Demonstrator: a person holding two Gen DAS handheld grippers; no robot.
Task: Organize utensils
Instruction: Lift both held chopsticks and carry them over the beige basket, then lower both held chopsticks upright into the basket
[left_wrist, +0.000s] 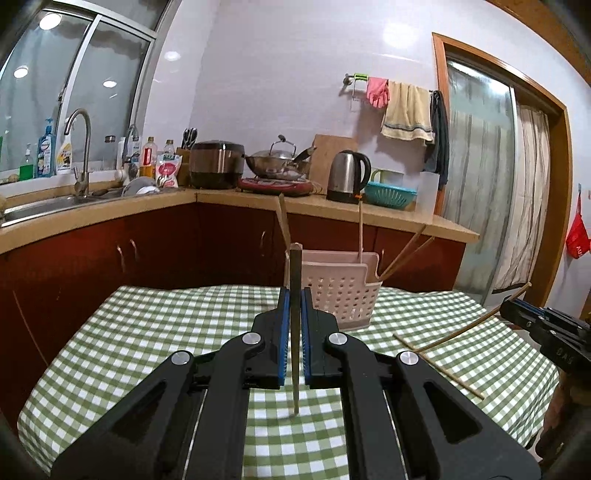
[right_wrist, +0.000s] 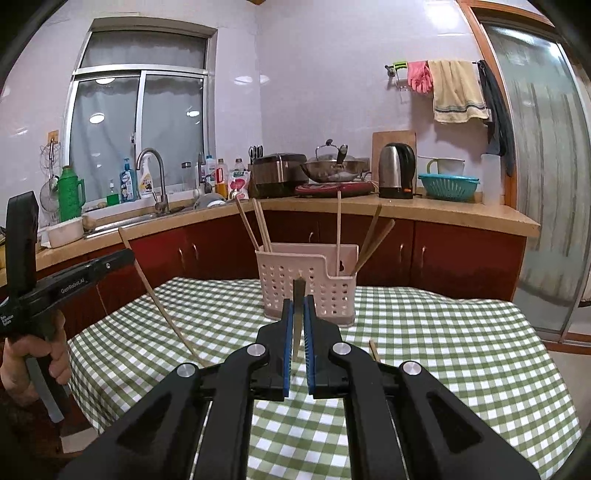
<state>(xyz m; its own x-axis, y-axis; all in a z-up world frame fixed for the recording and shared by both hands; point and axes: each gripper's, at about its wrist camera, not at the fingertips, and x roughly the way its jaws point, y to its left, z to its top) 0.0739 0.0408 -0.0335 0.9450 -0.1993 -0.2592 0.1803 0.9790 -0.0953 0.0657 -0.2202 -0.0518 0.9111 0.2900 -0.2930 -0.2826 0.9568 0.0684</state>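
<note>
A green-and-white checked cloth covers the tabletop (left_wrist: 147, 332), which fills the lower half of both views. Behind it runs an L-shaped kitchen counter (right_wrist: 461, 214) with dark red cabinet doors below. On the counter stand a steel kettle (left_wrist: 347, 176), a wok (left_wrist: 277, 162) on a red cooker, a dark rice cooker (left_wrist: 216, 164), a teal colander (left_wrist: 389, 194), and bottles near the sink faucet (left_wrist: 79, 147) at the left. A window occupies the upper left of each frame. A towel (left_wrist: 406, 110) and pink gloves hang on a wall rail at the upper right, beside a wood-framed sliding door.

A pale pink perforated utensil basket (right_wrist: 314, 291) stands upright on the cloth at frame centre. Several chopsticks (right_wrist: 258, 225) lean inside it, some in the left compartment and others in the right.

The left tool (left_wrist: 294, 295) is closed narrowly on a single chopstick (left_wrist: 294, 347), held nearly upright, its lower tip close to the cloth and its upper end overlapping the basket's left edge in the picture. The right tool (right_wrist: 299, 306) likewise clamps a chopstick (right_wrist: 298, 317) between its blue pads, directly in front of the basket. In the left wrist view another loose chopstick (left_wrist: 439, 365) lies flat on the cloth at the right, beneath the right tool. Nothing stands between either tool and the basket.
</note>
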